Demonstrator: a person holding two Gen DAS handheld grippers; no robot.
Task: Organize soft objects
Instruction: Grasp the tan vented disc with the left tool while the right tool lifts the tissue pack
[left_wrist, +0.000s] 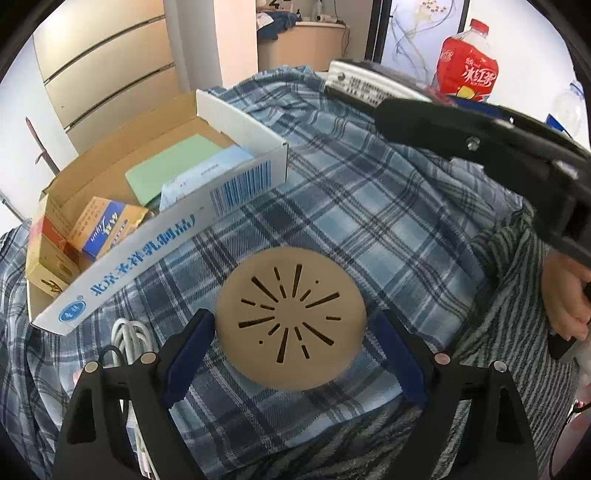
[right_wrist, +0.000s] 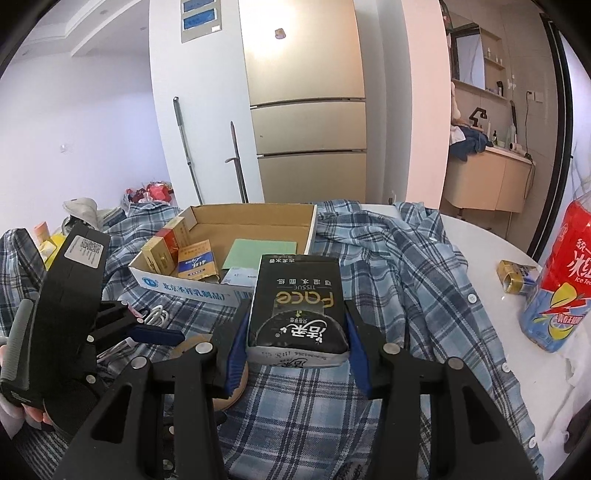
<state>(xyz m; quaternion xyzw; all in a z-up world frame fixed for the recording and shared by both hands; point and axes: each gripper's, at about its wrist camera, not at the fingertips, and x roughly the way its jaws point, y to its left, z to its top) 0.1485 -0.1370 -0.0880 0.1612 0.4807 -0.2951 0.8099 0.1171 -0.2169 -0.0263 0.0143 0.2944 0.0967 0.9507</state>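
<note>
My right gripper is shut on a black pack of face tissues and holds it above the blue plaid shirt, just in front of the open cardboard box. My left gripper is open around a round tan coaster with cut slits that lies on the plaid shirt; its blue pads do not touch the coaster. The box holds a green pad and small cartons. The right gripper's body shows at the upper right of the left wrist view.
A red iced-tea bottle stands on the white table at the right, also in the left wrist view. A small gold carton lies near it. A white cable lies left of the coaster. A striped cloth lies at the right.
</note>
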